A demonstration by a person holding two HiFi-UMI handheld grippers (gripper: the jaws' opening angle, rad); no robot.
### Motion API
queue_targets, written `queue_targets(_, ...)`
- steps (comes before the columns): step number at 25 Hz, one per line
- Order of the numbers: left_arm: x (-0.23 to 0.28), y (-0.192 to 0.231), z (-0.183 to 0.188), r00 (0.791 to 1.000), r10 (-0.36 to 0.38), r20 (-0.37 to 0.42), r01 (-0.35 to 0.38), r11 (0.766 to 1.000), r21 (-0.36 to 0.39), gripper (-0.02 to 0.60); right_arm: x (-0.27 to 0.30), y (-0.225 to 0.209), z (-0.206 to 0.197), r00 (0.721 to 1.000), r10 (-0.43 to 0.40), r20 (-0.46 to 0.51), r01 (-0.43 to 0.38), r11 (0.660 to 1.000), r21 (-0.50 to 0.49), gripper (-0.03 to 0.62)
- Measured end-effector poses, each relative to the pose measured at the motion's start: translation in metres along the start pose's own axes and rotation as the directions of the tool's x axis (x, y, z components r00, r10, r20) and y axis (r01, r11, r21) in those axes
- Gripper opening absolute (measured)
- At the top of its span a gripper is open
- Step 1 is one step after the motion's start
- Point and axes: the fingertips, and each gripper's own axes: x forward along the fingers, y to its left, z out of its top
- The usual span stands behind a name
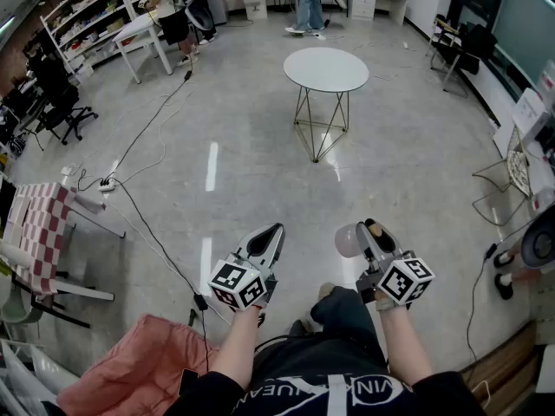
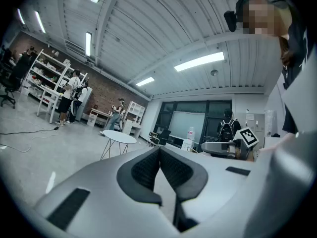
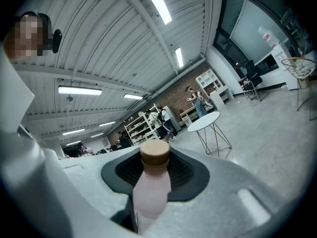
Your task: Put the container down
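Well short of the round white table, with open floor between, the container is clamped in the right gripper, so it hasn't been set down anywhere yet. It's a small frosted pinkish bottle with a cork-coloured cap, and the pads grip it up high, roughly at the shoulder just under the cap, with the body hanging back toward the camera. My guess is it's light, stiff plastic. The smooth rounded sides look a bit slippery though, so I'd keep the hold where it is rather than shifting onto the cap, which might just pull off. It's also tall and narrow, so it could tip if it lands off-level. The left gripper has its jaws pressed together with nothing in them, just riding along on the side away from the bottle. The table's top is bare as far as I can see, but it sits on thin wire legs and I wouldn't bump it. Nothing blocks the straight line to it. Cables snake over the floor left of the table, a checkered chair sits well off to that side too, and a person stands beyond the table's far edge.
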Motion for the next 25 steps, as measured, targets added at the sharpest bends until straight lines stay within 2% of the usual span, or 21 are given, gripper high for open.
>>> queue_targets(15, 0.001, 0.010, -0.001, 1.000, 0.003, 0.000, -0.003, 1.000, 0.010, 0.014, 0.004, -0.006, -0.004, 1.000, -0.008, 0.007, 0.008, 1.000, -0.006, 0.127)
queue_targets(19, 0.015, 0.021, 0.000, 1.000, 0.006, -0.011, -0.006, 1.000, 0.002, 0.014, 0.016, -0.018, -0.001, 1.000, -0.021, 0.006, 0.021, 1.000, 0.011, 0.126)
queue_targets(25, 0.051, 0.045, 0.001, 0.999, 0.003, -0.032, -0.003, 1.000, -0.005, 0.014, 0.049, -0.036, 0.008, 1.000, 0.003, 0.010, -0.003, 1.000, 0.010, 0.126)
